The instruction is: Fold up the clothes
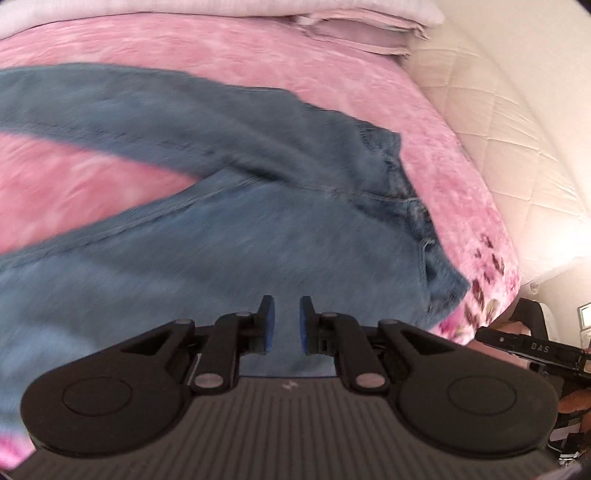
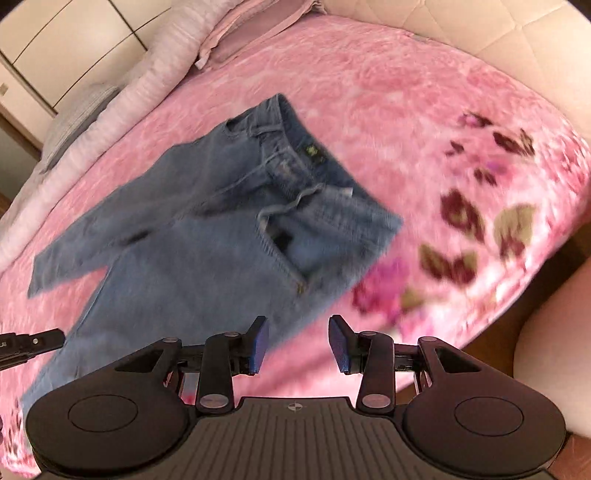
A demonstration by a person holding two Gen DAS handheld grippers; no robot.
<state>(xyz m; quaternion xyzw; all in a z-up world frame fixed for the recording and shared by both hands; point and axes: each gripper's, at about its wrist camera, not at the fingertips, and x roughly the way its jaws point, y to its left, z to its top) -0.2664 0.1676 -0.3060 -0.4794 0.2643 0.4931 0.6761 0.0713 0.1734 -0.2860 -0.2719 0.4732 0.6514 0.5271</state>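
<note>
Jeans [image 1: 221, 206] lie spread on the pink bedspread [image 1: 295, 48], no fold in them that we can see

Left wrist view: we see the two legs splayed apart in a V, pink showing between them, waistband end toward the right near the bed edge. Our left gripper [image 1: 283, 320] hangs over the nearer leg with its blue pads [image 1: 270, 325] set narrow, a slim gap between them and nothing in it; no cloth pinched. Part of the right gripper [image 1: 535, 349] shows at the right edge. A stack of folded pale linen [image 1: 362, 33] sits at the far end. Frame is blurred, so seams are rough

Right wrist view: we see the jeans [image 2: 207, 236] whole, front up, fly open, waistband toward the far right, legs running down-left, one hem crooked. Our right gripper [image 2: 298, 343] hangs above the near edge of the bedspread [image 2: 406, 92] just beside the hip, jaws about half apart, empty

We judge: garment laid out only; leg-over-leg fold and the lengthwise folds are all left to do
</note>
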